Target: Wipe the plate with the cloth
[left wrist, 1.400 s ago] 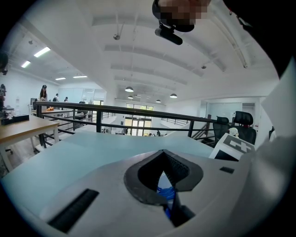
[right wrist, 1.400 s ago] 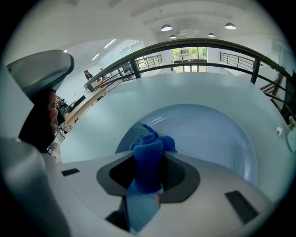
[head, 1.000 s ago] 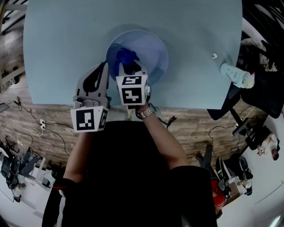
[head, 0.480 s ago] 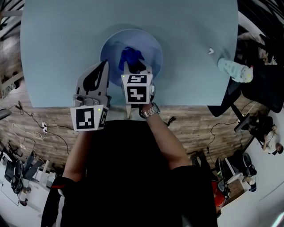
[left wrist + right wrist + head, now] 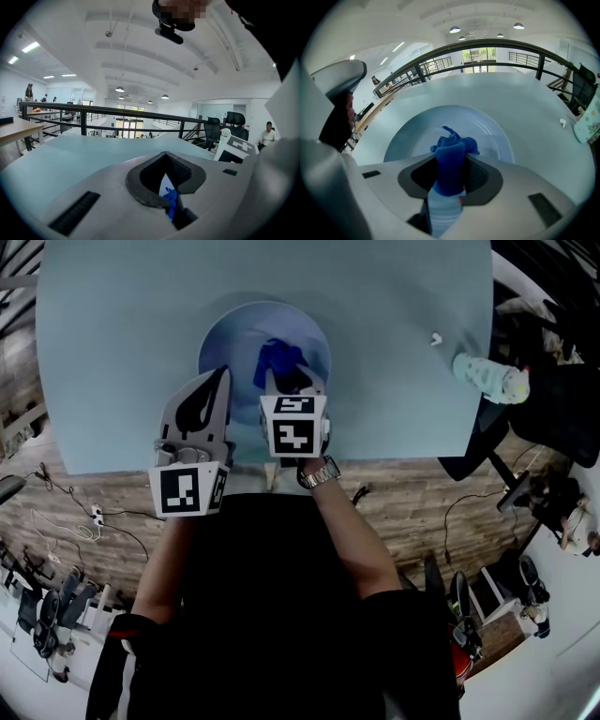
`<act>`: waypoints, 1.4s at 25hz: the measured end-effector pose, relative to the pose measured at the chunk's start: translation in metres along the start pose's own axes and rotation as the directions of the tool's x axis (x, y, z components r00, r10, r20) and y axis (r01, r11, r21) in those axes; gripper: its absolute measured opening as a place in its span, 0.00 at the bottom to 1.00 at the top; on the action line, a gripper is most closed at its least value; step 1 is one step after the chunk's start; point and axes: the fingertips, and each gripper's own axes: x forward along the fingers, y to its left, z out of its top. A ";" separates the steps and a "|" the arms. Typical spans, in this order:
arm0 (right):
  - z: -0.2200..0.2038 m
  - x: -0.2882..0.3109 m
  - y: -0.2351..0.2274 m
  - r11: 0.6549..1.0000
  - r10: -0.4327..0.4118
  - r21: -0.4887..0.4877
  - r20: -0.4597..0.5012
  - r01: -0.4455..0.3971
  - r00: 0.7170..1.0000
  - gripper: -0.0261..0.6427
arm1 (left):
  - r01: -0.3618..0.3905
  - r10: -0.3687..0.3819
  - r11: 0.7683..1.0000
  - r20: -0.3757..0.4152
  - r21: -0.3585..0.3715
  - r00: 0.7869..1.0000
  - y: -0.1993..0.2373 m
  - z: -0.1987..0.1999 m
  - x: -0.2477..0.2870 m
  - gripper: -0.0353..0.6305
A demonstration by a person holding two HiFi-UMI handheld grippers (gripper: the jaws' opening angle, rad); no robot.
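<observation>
Right tongs: closed on the blue cloth. The cloth is rolled into a thick wad that stands up between the jaws, with a loose tuft sticking out past the tips. In the head view the wad is over the near half of the plate. I cannot confirm whether it is touching the plate or just above it.

Left tongs: jaws drawn together to a narrow slit, with nothing between them. Only a sliver of plate and a speck of cloth show through the gap. These tongs sit beside the right pair, with their tip over the plate's near left edge, and I see no hold on the plate.

Plate: pale, shallow and round. It lies flat on the table, nearer my edge than the far one.

Handling, in my judgement:
- The cloth is soft, light and limp. The wad gives a firm bite at its middle, but the free tuft will flop and drag. Pressure should go through the rolled part.
- The plate looks rigid and smooth and is probably slippery. It could skate on the table under a sideways stroke.
- If the plate needs steadying, the near left rim is the place to pinch it or press it down, clear of the wiping path.
- Moderate downward pressure is advisable, since a hard plate may chip if knocked.
</observation>
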 end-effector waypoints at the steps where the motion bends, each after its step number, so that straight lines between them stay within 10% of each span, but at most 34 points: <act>1: 0.000 -0.001 -0.002 1.000 -0.003 0.001 0.000 0.003 1.000 0.22 | 0.002 -0.002 1.000 0.000 0.000 1.000 -0.001 0.001 0.001 0.05; 18: 0.000 -0.014 -0.022 0.998 -0.056 0.024 0.012 0.056 0.998 0.22 | -0.006 0.006 1.000 0.005 -0.003 1.000 -0.003 -0.002 -0.006 0.05; 35: -0.007 -0.004 0.073 0.996 0.055 -0.068 -0.007 -0.055 0.998 0.22 | -0.059 0.059 0.998 0.010 -0.010 0.998 0.039 -0.006 -0.044 0.05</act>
